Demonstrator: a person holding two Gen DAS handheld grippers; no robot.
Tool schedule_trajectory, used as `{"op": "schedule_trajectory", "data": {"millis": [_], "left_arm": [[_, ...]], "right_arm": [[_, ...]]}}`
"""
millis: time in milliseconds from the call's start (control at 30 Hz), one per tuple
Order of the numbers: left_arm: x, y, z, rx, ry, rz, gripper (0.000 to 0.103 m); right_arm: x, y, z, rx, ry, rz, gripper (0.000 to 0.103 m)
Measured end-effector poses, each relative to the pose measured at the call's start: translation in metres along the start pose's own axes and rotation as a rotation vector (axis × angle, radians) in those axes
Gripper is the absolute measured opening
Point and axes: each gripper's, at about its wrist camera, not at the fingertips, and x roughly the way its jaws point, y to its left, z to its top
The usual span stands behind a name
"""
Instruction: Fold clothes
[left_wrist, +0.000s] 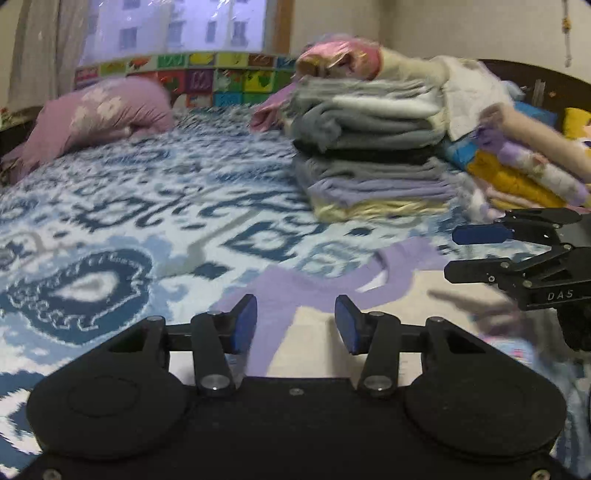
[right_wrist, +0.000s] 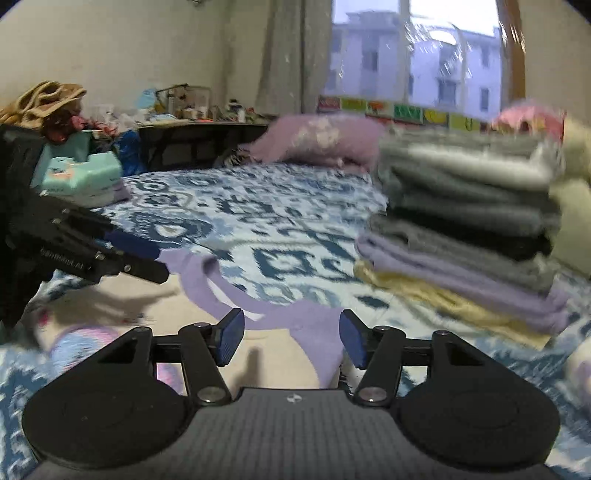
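Observation:
A cream shirt with lilac collar and sleeves (left_wrist: 291, 291) lies flat on the blue patterned bedspread (left_wrist: 129, 206). My left gripper (left_wrist: 295, 325) hovers open just above its lilac shoulder, nothing between the pads. The right gripper (left_wrist: 476, 251) shows at the right edge of the left wrist view, open over the cream body. In the right wrist view the same shirt (right_wrist: 317, 325) lies under my right gripper (right_wrist: 291, 341), which is open over a lilac sleeve. The left gripper (right_wrist: 140, 258) reaches in from the left, open. A stack of folded clothes (left_wrist: 369, 147) stands beyond the shirt.
A mauve pillow (left_wrist: 99, 114) lies at the bed's far side under the window. More loose and folded clothes (left_wrist: 517, 173) pile up right of the stack. A cluttered desk (right_wrist: 192, 125) and a teal box (right_wrist: 85, 177) stand off the bed's left side.

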Motion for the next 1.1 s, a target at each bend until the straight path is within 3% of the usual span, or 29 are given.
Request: {"op": "schedule_trajectory", "data": {"millis": [167, 267, 367, 433, 600, 667, 733, 833, 967, 1100], "left_arm": [[-0.013, -0.011, -0.006, 0.08, 0.005, -0.035, 0.045], [-0.004, -0.016, -0.016, 0.123, 0.057, -0.028, 0.045], [-0.003, -0.018, -0.021, 0.129, 0.065, -0.02, 0.045], [-0.01, -0.02, -0.02, 0.121, 0.042, 0.001, 0.045], [-0.041, -0.035, -0.023, 0.098, -0.006, 0.008, 0.045], [-0.034, -0.041, -0.034, 0.111, 0.055, 0.045, 0.045], [-0.028, -0.041, -0.038, 0.089, 0.06, 0.056, 0.045], [-0.03, -0.037, -0.037, 0.034, 0.058, 0.066, 0.046], [-0.044, -0.049, -0.029, 0.065, -0.031, 0.146, 0.046], [-0.033, -0.03, -0.004, 0.01, -0.115, 0.194, 0.046]], "right_arm": [[-0.018, 0.019, -0.011, -0.049, 0.033, 0.111, 0.056], [0.013, 0.023, -0.028, -0.037, 0.151, 0.093, 0.055], [0.013, 0.02, -0.027, -0.024, 0.149, 0.092, 0.054], [-0.001, 0.025, -0.024, -0.074, 0.113, 0.049, 0.052], [-0.048, 0.036, -0.012, -0.025, 0.002, 0.044, 0.052], [-0.049, 0.043, -0.019, -0.019, 0.044, 0.019, 0.052], [-0.029, 0.045, -0.04, -0.002, 0.156, 0.002, 0.052], [-0.028, 0.036, -0.041, 0.078, 0.136, 0.0, 0.053], [-0.059, 0.038, -0.033, 0.112, 0.026, -0.035, 0.053], [-0.047, 0.044, -0.022, -0.003, 0.016, -0.061, 0.053]]}}
